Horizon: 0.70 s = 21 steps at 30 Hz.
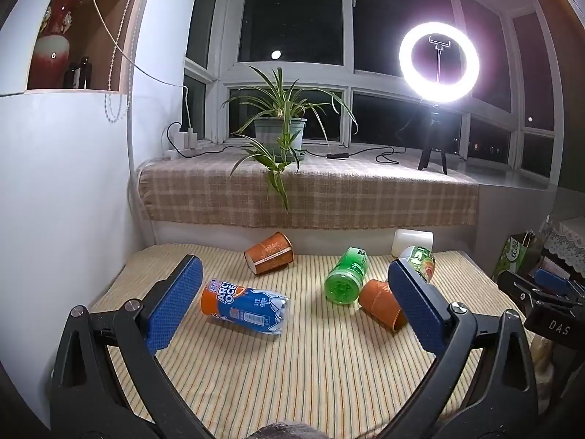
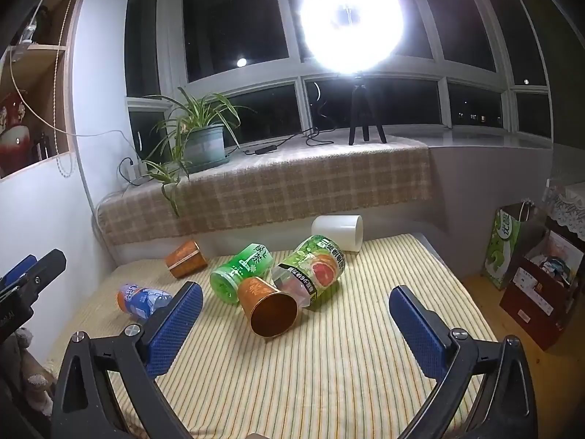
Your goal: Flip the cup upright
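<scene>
Several cups lie on their sides on a striped mat (image 1: pixel 292 366) (image 2: pixel 329 366). An orange paper cup (image 2: pixel 268 305) lies in the middle with its mouth toward me; it also shows in the left wrist view (image 1: pixel 380 301). A second orange cup (image 1: pixel 270 258) (image 2: pixel 185 258) lies at the back left. A blue-and-orange cup (image 1: pixel 245 305) (image 2: pixel 142 300), a green cup (image 1: pixel 345 276) (image 2: pixel 239 270), a green-and-red cup (image 2: pixel 314 269) (image 1: pixel 420 261) and a white cup (image 2: pixel 338 232) (image 1: pixel 413 243) lie around them. My left gripper (image 1: pixel 292 303) and right gripper (image 2: pixel 296 323) are open and empty, just short of the cups.
A sill with a checked cloth (image 1: pixel 310 194) stands behind the mat, with a potted plant (image 1: pixel 279 135), cables and a bright ring light on a tripod (image 1: pixel 438 62). A white wall is on the left. Bags and boxes (image 2: pixel 530 267) stand on the floor to the right.
</scene>
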Each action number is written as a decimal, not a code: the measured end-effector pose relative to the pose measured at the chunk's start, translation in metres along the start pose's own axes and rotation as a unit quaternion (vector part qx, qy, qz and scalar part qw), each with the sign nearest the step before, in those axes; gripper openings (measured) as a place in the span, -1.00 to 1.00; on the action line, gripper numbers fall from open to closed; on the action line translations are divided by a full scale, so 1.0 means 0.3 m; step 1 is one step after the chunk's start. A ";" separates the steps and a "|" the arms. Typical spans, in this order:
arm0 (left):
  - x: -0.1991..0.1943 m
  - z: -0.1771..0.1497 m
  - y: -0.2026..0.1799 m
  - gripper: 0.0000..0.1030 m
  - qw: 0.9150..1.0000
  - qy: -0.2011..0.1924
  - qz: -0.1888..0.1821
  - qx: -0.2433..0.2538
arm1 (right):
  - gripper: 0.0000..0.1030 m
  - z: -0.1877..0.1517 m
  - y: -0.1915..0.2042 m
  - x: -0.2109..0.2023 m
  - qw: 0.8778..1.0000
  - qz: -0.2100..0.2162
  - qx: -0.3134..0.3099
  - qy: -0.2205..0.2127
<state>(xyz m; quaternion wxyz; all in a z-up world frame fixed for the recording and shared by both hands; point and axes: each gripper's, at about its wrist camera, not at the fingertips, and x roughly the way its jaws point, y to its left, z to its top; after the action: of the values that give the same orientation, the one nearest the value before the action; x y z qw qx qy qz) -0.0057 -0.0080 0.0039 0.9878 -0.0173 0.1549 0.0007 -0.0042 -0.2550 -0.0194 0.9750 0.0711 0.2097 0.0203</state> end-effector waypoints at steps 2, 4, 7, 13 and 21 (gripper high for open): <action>0.000 0.000 0.005 1.00 1.000 0.000 -0.001 0.000 | 1.00 0.001 0.001 0.000 1.000 0.002 0.002 0.001; -0.019 0.002 0.026 1.00 1.000 0.000 -0.001 -0.003 | 1.00 0.002 0.005 0.004 1.000 0.003 0.001 0.003; -0.022 0.002 0.037 0.99 1.000 0.000 -0.001 -0.007 | 1.00 0.006 0.018 0.011 1.000 0.003 -0.004 0.004; -0.022 0.000 0.042 0.99 1.000 0.001 -0.001 -0.008 | 1.00 0.004 0.022 0.018 1.000 0.007 -0.002 0.006; -0.019 -0.005 0.038 0.99 1.000 0.001 0.000 -0.007 | 1.00 0.005 0.029 0.038 1.000 0.009 -0.003 0.012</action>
<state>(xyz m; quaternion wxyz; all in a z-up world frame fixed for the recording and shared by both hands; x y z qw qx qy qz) -0.0117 0.0035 0.0038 0.9875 -0.0242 0.1560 0.0012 0.0067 -0.2458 -0.0214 0.9724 0.0696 0.2205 0.0308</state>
